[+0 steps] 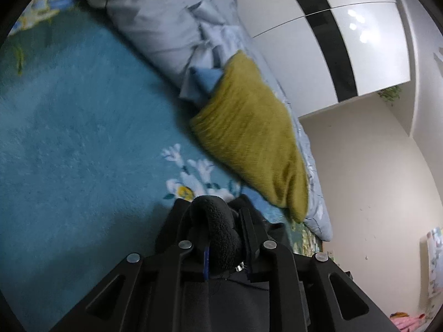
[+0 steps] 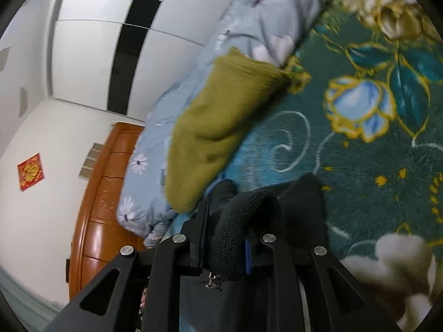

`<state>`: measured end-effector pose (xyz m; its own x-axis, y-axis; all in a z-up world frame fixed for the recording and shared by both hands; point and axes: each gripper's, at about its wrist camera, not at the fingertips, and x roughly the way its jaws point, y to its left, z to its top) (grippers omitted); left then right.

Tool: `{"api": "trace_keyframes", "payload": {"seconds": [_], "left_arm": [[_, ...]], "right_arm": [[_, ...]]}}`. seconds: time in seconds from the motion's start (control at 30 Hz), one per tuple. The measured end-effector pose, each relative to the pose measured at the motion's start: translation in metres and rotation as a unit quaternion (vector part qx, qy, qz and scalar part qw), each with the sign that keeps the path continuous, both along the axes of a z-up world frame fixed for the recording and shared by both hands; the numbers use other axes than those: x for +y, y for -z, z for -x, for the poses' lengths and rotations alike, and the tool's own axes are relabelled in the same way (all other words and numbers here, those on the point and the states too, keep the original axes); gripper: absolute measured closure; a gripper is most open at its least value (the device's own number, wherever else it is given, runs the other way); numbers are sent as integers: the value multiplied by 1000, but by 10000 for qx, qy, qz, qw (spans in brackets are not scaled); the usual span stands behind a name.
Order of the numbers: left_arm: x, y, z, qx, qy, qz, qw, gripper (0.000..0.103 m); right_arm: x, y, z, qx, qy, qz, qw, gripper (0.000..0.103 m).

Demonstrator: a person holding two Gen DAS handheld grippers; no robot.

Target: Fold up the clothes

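Observation:
My left gripper [image 1: 214,207] is shut on a fold of black fleece garment [image 1: 218,229], held above the teal floral blanket [image 1: 77,138]. My right gripper [image 2: 235,202] is shut on the same black fleece garment [image 2: 238,235], which bunches between its fingers and hangs to the right [image 2: 304,210]. An olive-green knitted garment [image 1: 249,138] lies ahead of both grippers against the quilt; it also shows in the right wrist view [image 2: 218,127]. A folded light-blue cloth [image 1: 205,80] sits behind it.
A rumpled grey-blue floral quilt [image 1: 166,22] runs along the bed's far side, also in the right wrist view [image 2: 193,83]. White wardrobe doors [image 1: 373,41] stand beyond. A wooden headboard [image 2: 102,199] is at the left. A white fluffy item [image 2: 396,265] lies at lower right.

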<state>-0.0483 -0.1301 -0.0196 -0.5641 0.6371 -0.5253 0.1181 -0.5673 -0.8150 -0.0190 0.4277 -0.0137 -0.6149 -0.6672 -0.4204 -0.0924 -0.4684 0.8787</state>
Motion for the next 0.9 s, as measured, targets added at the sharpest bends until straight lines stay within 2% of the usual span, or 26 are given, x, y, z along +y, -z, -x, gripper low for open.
{"api": "trace_keyframes", "payload": {"seconds": [0.07, 0.1, 0.17, 0.23, 0.3, 0.33, 0.43, 0.5, 0.6, 0.73, 0.83, 0.87, 0.9], "left_arm": [[0, 10, 3, -144, 8, -146, 9998, 76], [-1, 14, 4, -188, 14, -232, 9996, 70], [-6, 11, 2, -73, -65, -466, 9989, 41], [-13, 3, -3, 150, -212, -776, 9966, 25], [-18, -12, -9, 347, -256, -741, 9963, 24], [-20, -20, -12, 445, -278, -722, 9960, 23], [-19, -40, -29, 540, -183, -97, 9983, 22], [-22, -43, -46, 565, -132, 90, 9983, 21], [-33, -28, -87, 373, -164, 271, 9988, 20], [-39, 10, -132, 25, -383, -79, 9992, 20], [-30, 30, -153, -120, -360, -366, 9986, 20], [-26, 33, -155, -132, -322, -397, 9986, 20], [-20, 32, -155, -105, -297, -288, 9991, 20]], "right_arm": [[1, 7, 3, -82, -27, 51, 9999, 79], [2, 9, 4, -106, -33, 88, 9999, 79], [5, 10, 3, -116, -42, 154, 9998, 73], [7, 1, 1, 6, -63, 134, 9999, 62], [9, -9, -3, 161, -50, 84, 9998, 50], [12, -16, -5, 237, -20, 56, 9997, 49], [20, -27, -17, 362, 87, 89, 9993, 49], [26, -29, -31, 384, 128, 74, 9992, 49], [33, -18, -63, 279, 90, -163, 9994, 49], [33, 5, -107, 152, -77, -31, 9998, 47], [27, 16, -128, 185, -138, 99, 9997, 33], [23, 17, -130, 216, -163, 94, 9996, 26], [19, 18, -133, 247, -189, 88, 9995, 25]]}}
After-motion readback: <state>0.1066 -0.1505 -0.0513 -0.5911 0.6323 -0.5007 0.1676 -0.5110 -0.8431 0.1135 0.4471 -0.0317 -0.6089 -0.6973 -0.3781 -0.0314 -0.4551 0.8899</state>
